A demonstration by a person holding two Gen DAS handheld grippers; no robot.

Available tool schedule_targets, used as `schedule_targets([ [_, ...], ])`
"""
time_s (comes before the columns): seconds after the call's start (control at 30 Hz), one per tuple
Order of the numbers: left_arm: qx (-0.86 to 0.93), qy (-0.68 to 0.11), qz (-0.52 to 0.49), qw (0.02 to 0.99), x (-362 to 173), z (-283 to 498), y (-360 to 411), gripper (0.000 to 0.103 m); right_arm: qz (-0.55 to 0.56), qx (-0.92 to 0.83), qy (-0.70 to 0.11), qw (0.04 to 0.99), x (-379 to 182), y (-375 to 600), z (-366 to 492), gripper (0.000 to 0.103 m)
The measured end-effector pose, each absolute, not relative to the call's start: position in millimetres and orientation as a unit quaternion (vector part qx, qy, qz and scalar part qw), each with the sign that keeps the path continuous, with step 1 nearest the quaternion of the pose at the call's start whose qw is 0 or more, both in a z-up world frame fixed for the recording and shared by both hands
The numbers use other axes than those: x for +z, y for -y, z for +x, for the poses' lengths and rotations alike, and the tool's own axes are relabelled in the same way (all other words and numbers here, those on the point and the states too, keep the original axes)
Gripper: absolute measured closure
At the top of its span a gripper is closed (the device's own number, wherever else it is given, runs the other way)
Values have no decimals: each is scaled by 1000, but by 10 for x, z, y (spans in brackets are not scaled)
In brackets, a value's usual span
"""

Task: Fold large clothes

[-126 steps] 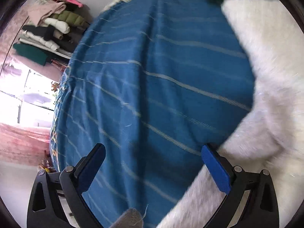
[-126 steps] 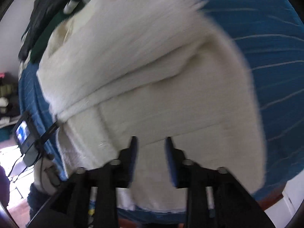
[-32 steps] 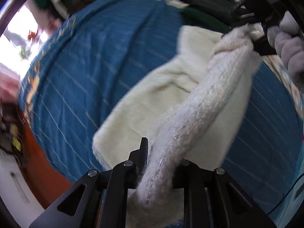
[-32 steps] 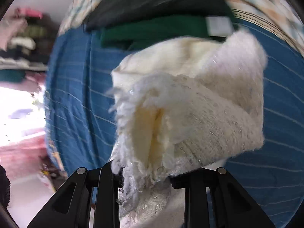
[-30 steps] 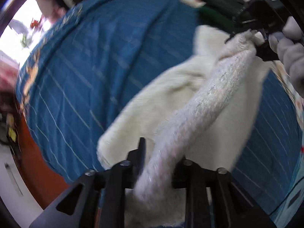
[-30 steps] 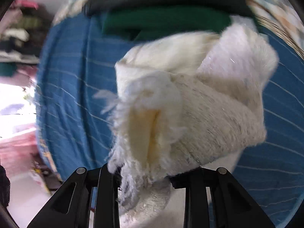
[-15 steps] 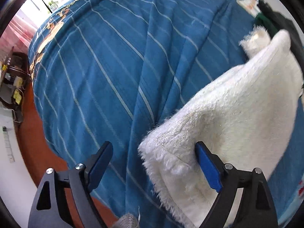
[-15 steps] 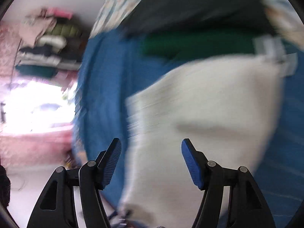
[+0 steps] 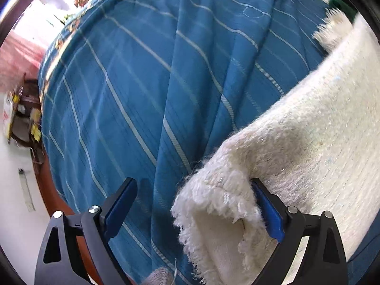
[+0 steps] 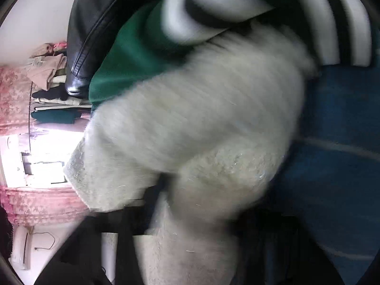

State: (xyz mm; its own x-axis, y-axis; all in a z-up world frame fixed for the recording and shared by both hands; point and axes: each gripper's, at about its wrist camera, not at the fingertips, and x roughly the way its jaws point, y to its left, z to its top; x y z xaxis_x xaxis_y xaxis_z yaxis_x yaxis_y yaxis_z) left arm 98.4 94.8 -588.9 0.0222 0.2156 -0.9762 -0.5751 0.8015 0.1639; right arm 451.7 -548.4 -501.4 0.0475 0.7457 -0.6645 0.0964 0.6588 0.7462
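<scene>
— While the left hand-held gripper (image 9: 193, 210) stands spread, grasping nothing, where is the white fuzzy sweater (image 9: 296, 147)?
— Folded on the blue striped bedspread (image 9: 142, 83). Right hand-held gripper: cannot tell, blurred. Next probably regrasping an edge.

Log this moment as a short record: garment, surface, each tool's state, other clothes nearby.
garment: fuzzy white sweater, folded, lying on the bed
surface: blue striped bedspread
left tool: open, sweater corner between its fingers, not clamped
right tool: hidden behind the sweater in a blurred view; state cannot be told
nearby clothes: green garment and black leather piece beyond the sweater
</scene>
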Motion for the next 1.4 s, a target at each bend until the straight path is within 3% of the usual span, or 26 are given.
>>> schedule_targets([
  [0.13, 278, -639, -120, 707, -5801, 1070, -914, 7, 434, 189, -601, 644, -4724, 6123, 4106, 89],
  [0.33, 255, -622, -120, 731, -5378, 1130, -903, 7, 507, 37, -581, 635, -4216, 7552, 2646, 90],
  [0.5, 241, -613, -124, 742, -5118, 1139, -757, 7, 449, -70, -635, 625, -4016, 8336, 1389, 90],
  [0.67, 217, -617, -146, 742, -5184, 1271, -682, 8, 337, -90, -737, 580, -4232, 8358, 1101, 59],
  [0.7, 210, -615, -150, 745, -5177, 1323, -603, 8, 320, -80, -742, 583, -4146, 8373, 1122, 57],
  [0.9, 158, -619, -138, 757, -5488, 1880, -273, 8, 208, -36, -694, 688, -3296, 8281, 1472, 38],
  [0.97, 150, -631, -141, 748, -5661, 2015, -252, 13, 175, 24, -666, 725, -3196, 8154, 1755, 28],
  [1.0, 150, -631, -144, 747, -5726, 2062, -256, 21, 156, 51, -657, 736, -3210, 8080, 1971, 27],
  [1.03, 151, -629, -146, 749, -5767, 2094, -262, 53, 140, 81, -651, 742, -3253, 8040, 2100, 27],
  [1.1, 157, -622, -135, 755, -5758, 2107, -273, 70, 108, 138, -646, 743, -3367, 7665, 2503, 27],
  [1.13, 152, -616, -129, 762, -5725, 2092, -269, 85, 96, 165, -646, 739, -3409, 7439, 2770, 27],
  [1.2, 150, -608, -120, 770, -5663, 2040, -259, 87, 65, 205, -670, 710, -3642, 7085, 3078, 27],
  [1.23, 150, -606, -114, 773, -5632, 2008, -256, 88, 57, 225, -685, 690, -3733, 6963, 3141, 29],
  [1.27, 151, -602, -112, 776, -5592, 1972, -264, 89, 46, 247, -688, 680, -3771, 6881, 3196, 61],
  [1.3, 153, -599, -114, 778, -5550, 1942, -291, 89, 26, 243, -692, 679, -3805, 6805, 3253, 83],
  [1.4, 161, -583, -137, 785, -5374, 1863, -418, 89, 58, 222, -670, 706, -3638, 6809, 3443, 97],
])
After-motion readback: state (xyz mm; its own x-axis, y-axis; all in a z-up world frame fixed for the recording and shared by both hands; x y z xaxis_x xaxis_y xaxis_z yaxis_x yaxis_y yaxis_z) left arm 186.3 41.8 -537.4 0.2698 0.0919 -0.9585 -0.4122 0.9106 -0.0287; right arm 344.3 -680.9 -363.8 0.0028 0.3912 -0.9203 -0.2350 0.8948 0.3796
